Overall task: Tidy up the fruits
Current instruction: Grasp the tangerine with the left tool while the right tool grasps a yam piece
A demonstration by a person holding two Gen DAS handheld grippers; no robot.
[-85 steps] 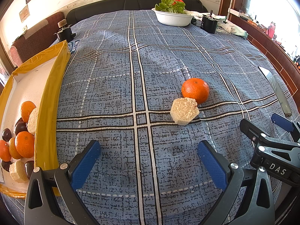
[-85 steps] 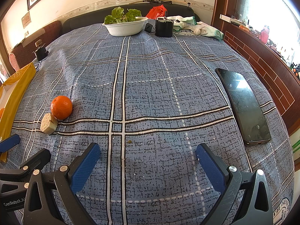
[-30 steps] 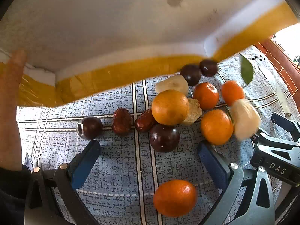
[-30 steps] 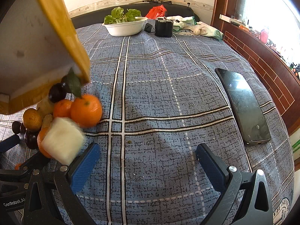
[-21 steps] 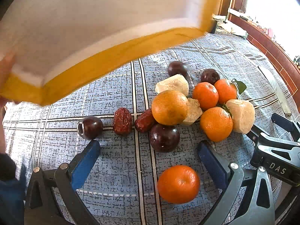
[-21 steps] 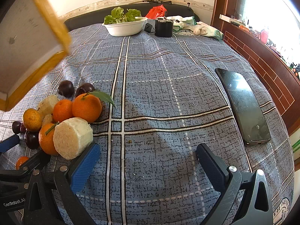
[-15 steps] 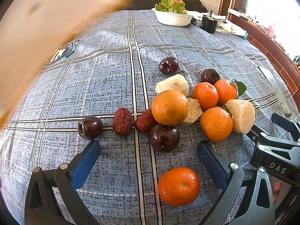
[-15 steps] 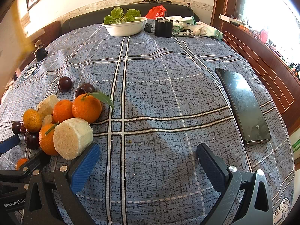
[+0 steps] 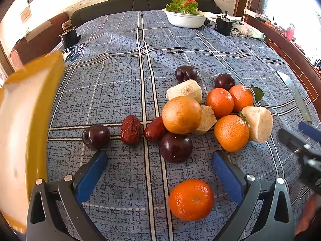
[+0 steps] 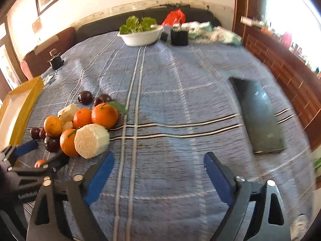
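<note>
bright daylight from right | fisheye edges | right view motion-blurred

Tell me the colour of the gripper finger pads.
Blue, clearest on the left gripper in the left wrist view.

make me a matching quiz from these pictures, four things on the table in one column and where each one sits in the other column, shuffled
Things:
1. white bowl of greens
2. yellow-edged tray
3. lone orange
4. dark phone

Places:
A. between the left gripper's fingers
B. far end of the table
C. left edge, beside the spilled fruit
D. right side, flat on the blue cloth

Pairs: 1-B, 2-C, 3-A, 4-D
</note>
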